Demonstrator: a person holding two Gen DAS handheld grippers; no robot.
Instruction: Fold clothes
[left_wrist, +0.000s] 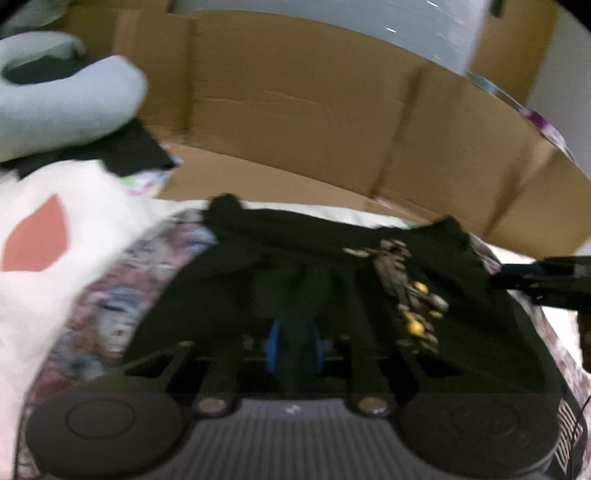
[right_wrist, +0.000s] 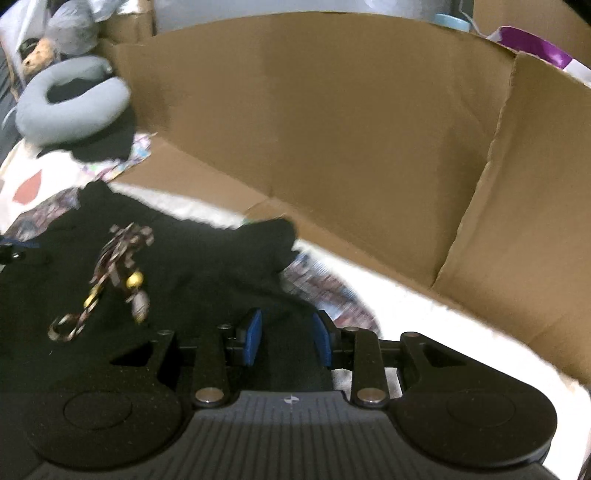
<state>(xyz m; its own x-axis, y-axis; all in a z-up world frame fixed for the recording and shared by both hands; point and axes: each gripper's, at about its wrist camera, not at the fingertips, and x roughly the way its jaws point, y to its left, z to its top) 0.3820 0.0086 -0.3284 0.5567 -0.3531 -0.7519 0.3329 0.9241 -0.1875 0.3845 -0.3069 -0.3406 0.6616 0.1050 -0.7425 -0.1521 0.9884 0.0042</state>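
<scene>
A black garment (left_wrist: 332, 280) with a patterned drawstring and yellow beads (left_wrist: 410, 295) lies on a patterned sheet. My left gripper (left_wrist: 293, 350) is shut on its near edge; black cloth fills the gap between the blue pads (left_wrist: 272, 347). In the right wrist view the same garment (right_wrist: 177, 266) spreads to the left, drawstring (right_wrist: 110, 280) on top. My right gripper (right_wrist: 286, 338) holds a fold of the cloth between its blue pads (right_wrist: 253, 338). The right gripper's tip shows in the left wrist view (left_wrist: 535, 280).
A large open cardboard box (left_wrist: 295, 122) stands close behind the garment, also in the right wrist view (right_wrist: 351, 147). A grey neck pillow (left_wrist: 62, 107) and a white cloth with a red patch (left_wrist: 40, 240) lie at the left.
</scene>
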